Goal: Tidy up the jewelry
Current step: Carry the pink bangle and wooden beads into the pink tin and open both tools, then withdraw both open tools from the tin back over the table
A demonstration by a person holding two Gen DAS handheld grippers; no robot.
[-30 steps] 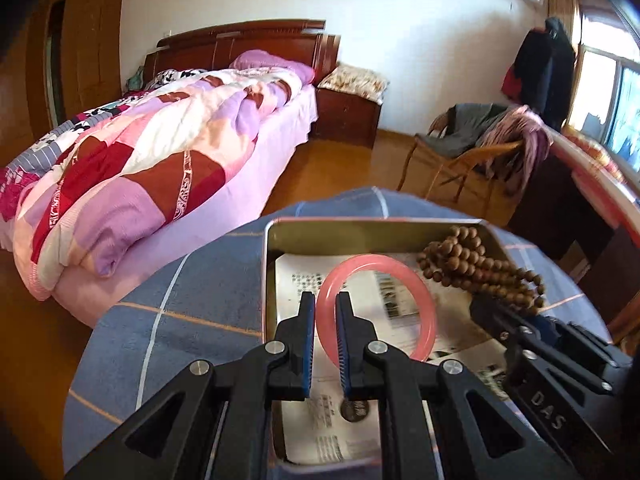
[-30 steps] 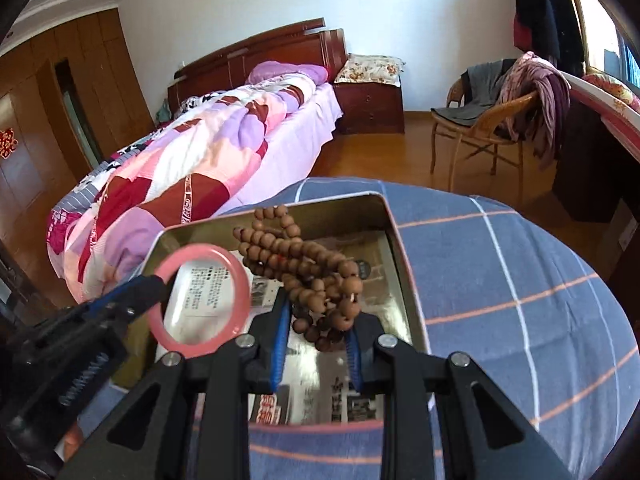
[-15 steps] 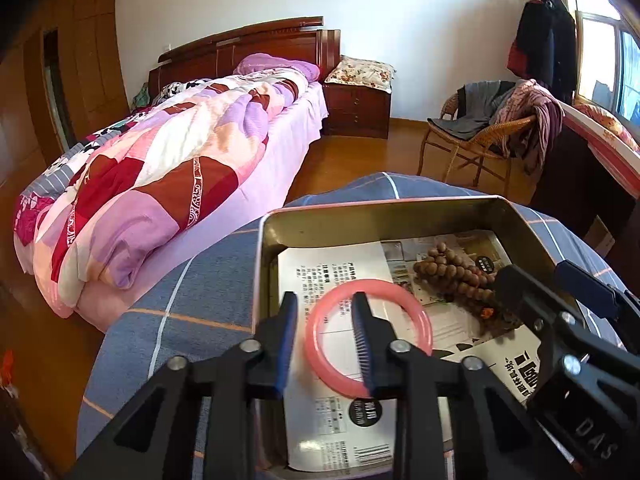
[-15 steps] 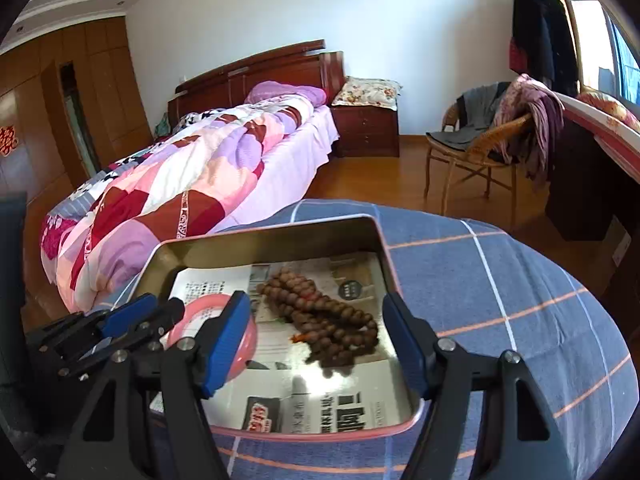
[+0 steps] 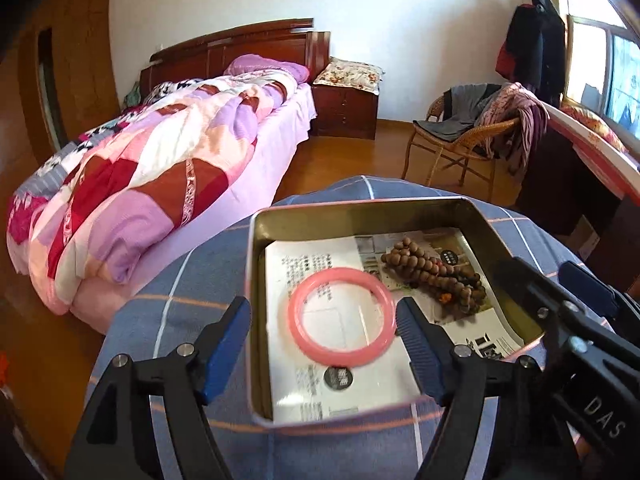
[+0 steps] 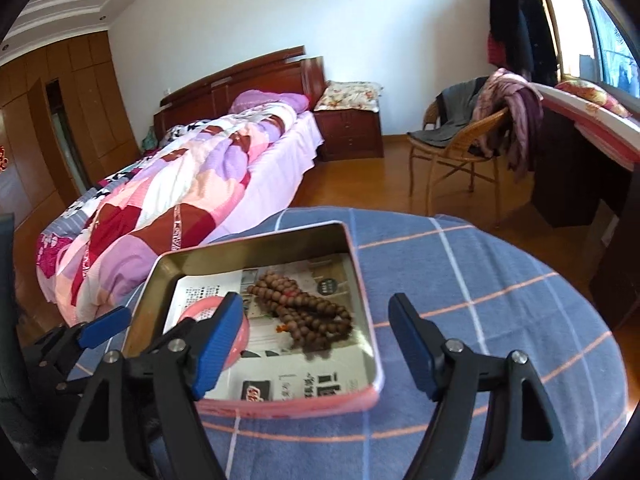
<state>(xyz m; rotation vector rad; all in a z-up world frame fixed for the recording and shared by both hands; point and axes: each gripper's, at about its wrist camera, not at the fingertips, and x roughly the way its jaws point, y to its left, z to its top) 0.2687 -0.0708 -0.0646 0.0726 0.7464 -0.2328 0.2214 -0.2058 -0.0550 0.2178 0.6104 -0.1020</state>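
A blue checked table (image 6: 500,280) carries an open tin (image 5: 360,210) lined with printed paper (image 5: 360,364), its walls low and thin all round. Both pieces lie inside, apart: the pink bangle (image 5: 342,322) flat on the left half, the heap of wooden beads (image 6: 304,312) to the right, its long axis running diagonally. The left gripper (image 5: 324,340) hangs nearest the bangle, jaws wide and empty; the right gripper (image 6: 316,340) faces the beads, equally wide, holding nothing. Bare cloth right of the tin leaves room to move.
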